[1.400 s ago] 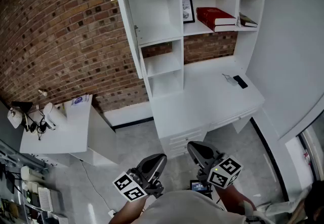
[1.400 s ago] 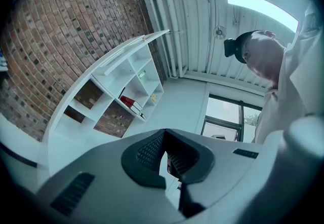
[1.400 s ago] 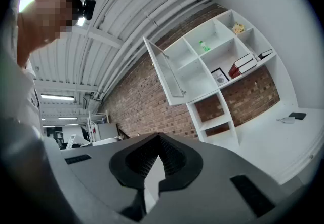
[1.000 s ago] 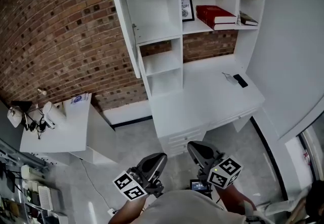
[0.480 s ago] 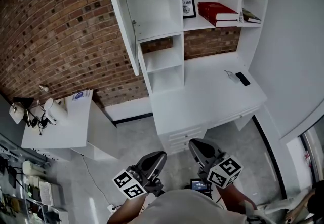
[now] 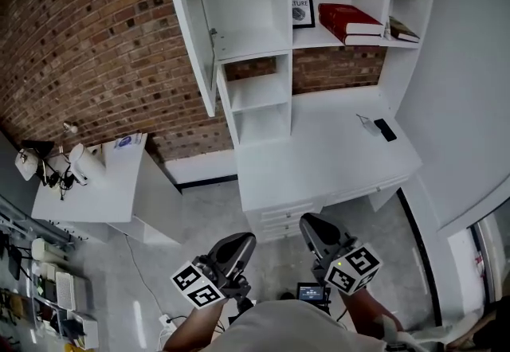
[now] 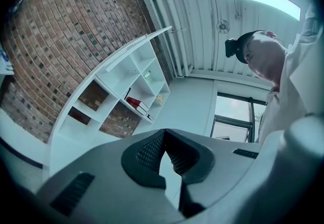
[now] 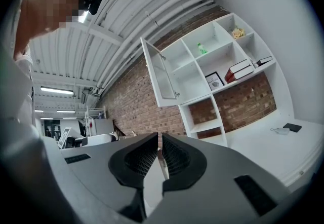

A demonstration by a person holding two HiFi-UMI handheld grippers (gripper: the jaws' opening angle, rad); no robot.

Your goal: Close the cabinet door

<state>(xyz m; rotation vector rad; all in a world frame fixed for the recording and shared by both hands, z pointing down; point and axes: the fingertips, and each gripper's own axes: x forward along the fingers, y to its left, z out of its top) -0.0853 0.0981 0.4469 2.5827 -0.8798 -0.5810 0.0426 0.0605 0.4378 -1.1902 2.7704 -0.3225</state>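
Cabinet door [image 6: 190,32] hangs open at the upper left of the shelves, up above the desk [image 6: 319,155] and well away from both grippers. The left gripper [image 6: 237,245] and right gripper [image 6: 312,228] sit low by the person's body, pointing up toward the shelves, both with fingers together on nothing.

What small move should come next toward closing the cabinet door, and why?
Probably lift the left gripper forward toward the open cabinet door. The door stands swung out at the shelf unit's upper left; that gripper and the right gripper sit low, shut, empty, far from it.
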